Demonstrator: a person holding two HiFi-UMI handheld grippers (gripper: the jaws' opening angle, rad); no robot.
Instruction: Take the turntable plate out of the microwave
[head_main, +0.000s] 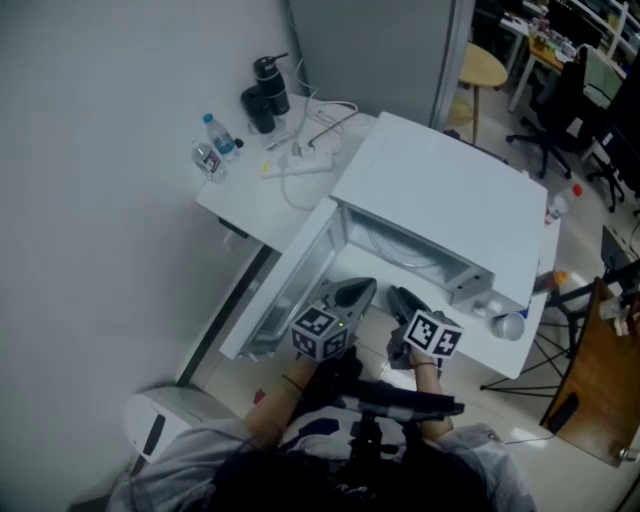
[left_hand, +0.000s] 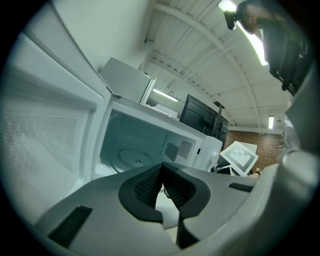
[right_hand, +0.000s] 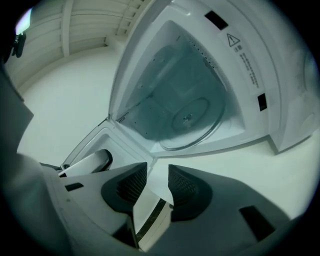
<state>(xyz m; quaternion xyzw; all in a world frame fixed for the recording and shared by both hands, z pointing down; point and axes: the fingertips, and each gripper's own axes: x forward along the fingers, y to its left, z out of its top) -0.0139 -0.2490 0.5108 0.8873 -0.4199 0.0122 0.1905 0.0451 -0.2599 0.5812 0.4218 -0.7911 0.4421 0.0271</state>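
The white microwave (head_main: 440, 180) stands on a white table (head_main: 255, 200) with its door (head_main: 290, 290) swung open to the left. The clear glass turntable plate (right_hand: 192, 122) lies flat on the cavity floor, also seen as the plate (left_hand: 131, 159) in the left gripper view and faintly as a curved plate rim (head_main: 400, 248) from above. My left gripper (left_hand: 162, 182) is shut with nothing between its pads and hangs in front of the opening, short of the cavity. Beside it, my right gripper (right_hand: 157, 182) is open and empty, aimed at the cavity. From above, the left gripper (head_main: 352, 293) and right gripper (head_main: 405, 300) sit side by side before the opening.
Behind the microwave the table holds a water bottle (head_main: 222, 135), a black jug (head_main: 268, 95) and a power strip with cables (head_main: 300, 160). A small bottle (head_main: 508, 325) lies at the table's right front corner. A white appliance (head_main: 165, 420) stands on the floor at the left.
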